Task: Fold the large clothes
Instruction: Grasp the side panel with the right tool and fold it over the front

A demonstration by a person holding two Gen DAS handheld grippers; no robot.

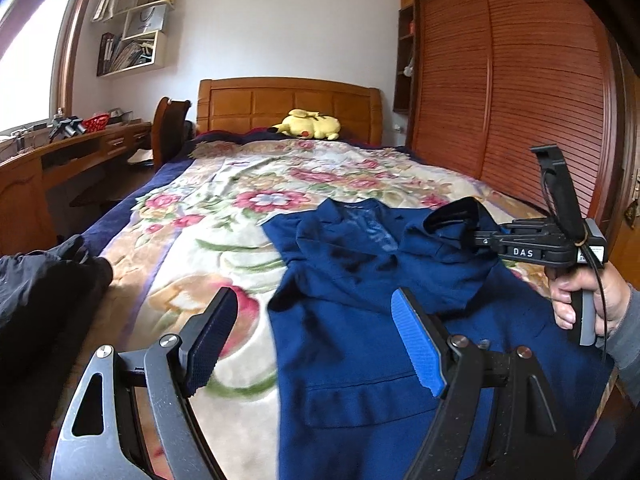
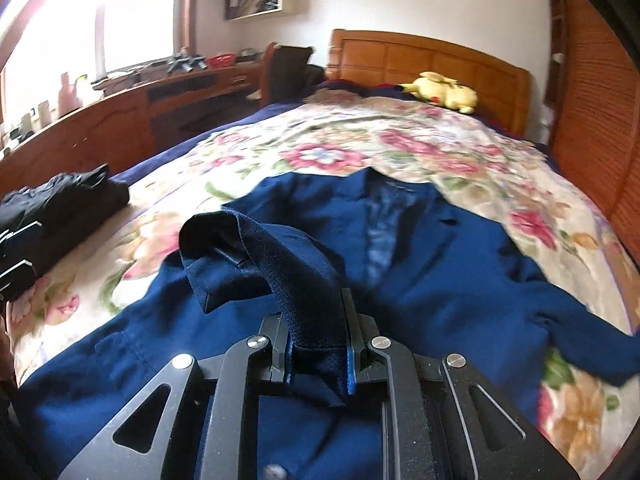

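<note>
A navy blue jacket [image 1: 352,312] lies face up on the floral blanket [image 1: 224,216], collar toward the headboard; it also shows in the right wrist view [image 2: 440,264]. My left gripper [image 1: 316,340] is open and empty, hovering over the jacket's left edge. My right gripper [image 2: 318,352] is shut on a jacket sleeve end [image 2: 280,252] and holds it lifted over the jacket's body. In the left wrist view the right gripper [image 1: 464,224] is at the right, above the jacket's shoulder.
A folded black garment [image 1: 44,280] lies at the bed's left edge [image 2: 60,208]. A yellow plush toy [image 1: 308,124] rests by the wooden headboard [image 1: 288,104]. A wooden desk [image 1: 60,160] stands left, a slatted wardrobe [image 1: 512,92] right.
</note>
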